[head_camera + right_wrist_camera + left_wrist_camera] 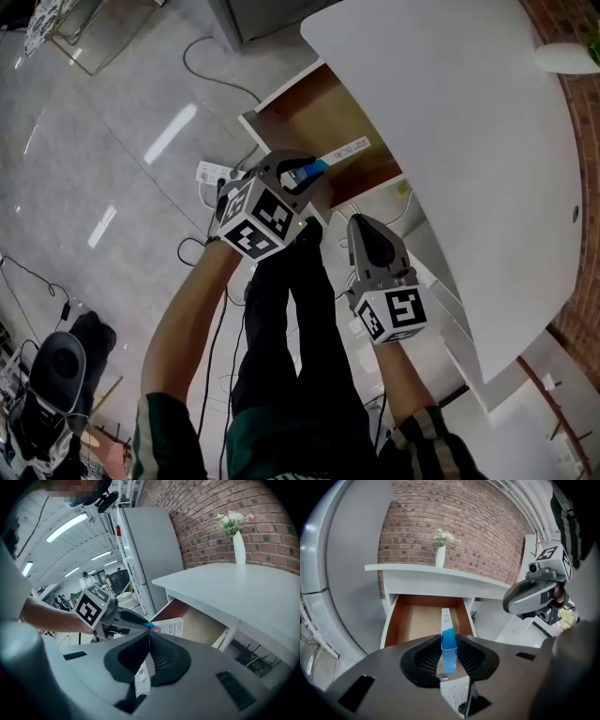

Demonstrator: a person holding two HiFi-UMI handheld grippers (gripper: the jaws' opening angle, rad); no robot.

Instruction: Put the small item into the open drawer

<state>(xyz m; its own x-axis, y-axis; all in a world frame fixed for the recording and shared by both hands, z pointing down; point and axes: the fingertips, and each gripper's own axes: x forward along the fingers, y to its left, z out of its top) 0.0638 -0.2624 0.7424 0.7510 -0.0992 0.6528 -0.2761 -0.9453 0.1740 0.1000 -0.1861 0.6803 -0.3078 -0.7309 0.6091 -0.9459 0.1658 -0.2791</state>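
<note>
A slim blue and white box [330, 157] is pinched by its blue end in my left gripper [302, 176], which is shut on it. In the left gripper view the box [448, 641] stands on edge between the pads, and its white end reaches out over the open drawer [419, 623]. The drawer [314, 117], brown inside, is pulled out from under the white table [450, 141]. My right gripper [361, 225] hangs just right of the left one with its jaws shut and holding nothing. The right gripper view shows its jaws [149, 637] closed, with the box [169, 626] beyond them.
A white vase with flowers [440, 555] stands on the table by the brick wall. A power strip [214, 172] and cables lie on the floor left of the drawer. The person's legs [291, 328] stand below the grippers. A grey cabinet [150, 555] rises left of the table.
</note>
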